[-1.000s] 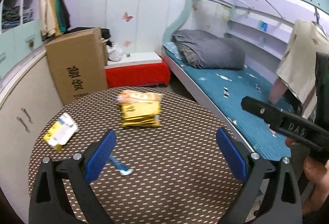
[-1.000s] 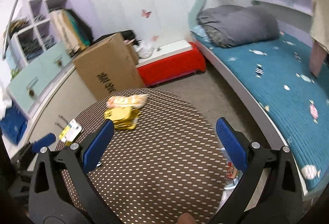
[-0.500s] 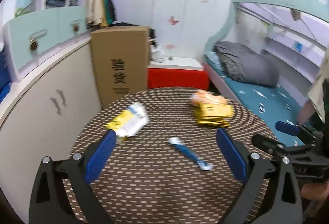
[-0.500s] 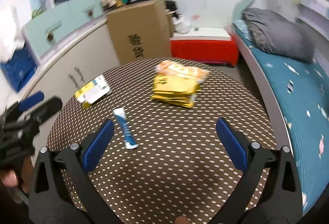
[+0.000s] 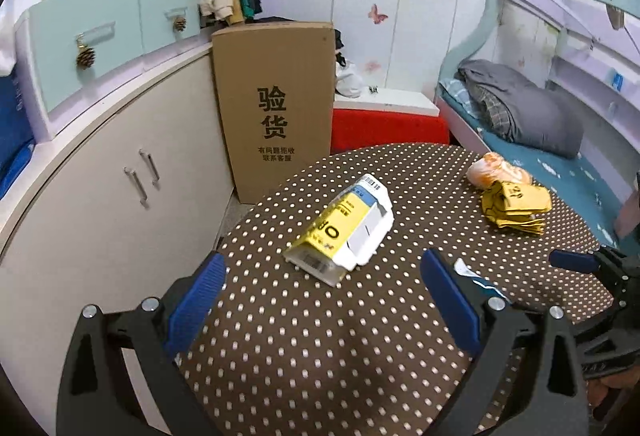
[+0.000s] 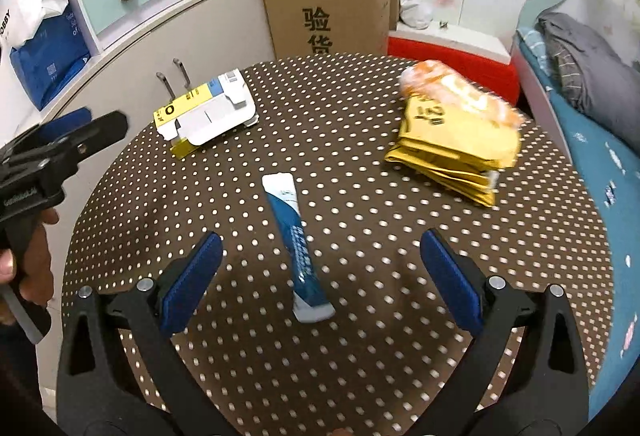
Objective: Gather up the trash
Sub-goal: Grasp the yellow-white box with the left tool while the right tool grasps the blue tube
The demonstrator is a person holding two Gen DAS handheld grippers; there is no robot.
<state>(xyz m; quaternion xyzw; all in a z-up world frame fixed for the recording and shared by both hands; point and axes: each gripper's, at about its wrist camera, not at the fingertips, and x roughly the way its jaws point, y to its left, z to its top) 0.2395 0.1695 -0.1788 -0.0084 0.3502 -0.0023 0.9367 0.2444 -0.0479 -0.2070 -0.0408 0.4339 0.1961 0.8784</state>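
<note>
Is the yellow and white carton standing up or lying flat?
Lying flat: the carton rests on its broad side on the dotted table, flaps loose.

Dotted table [image 6: 360,336], carton [image 6: 206,113], sachet [image 6: 298,236], packets [image 6: 456,143]

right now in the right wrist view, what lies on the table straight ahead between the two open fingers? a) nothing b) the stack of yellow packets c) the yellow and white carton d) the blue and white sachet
d: the blue and white sachet lies lengthwise in the gap of the open right gripper, while the yellow and white carton sits far left and the stack of yellow packets far right on the dotted table.
</note>
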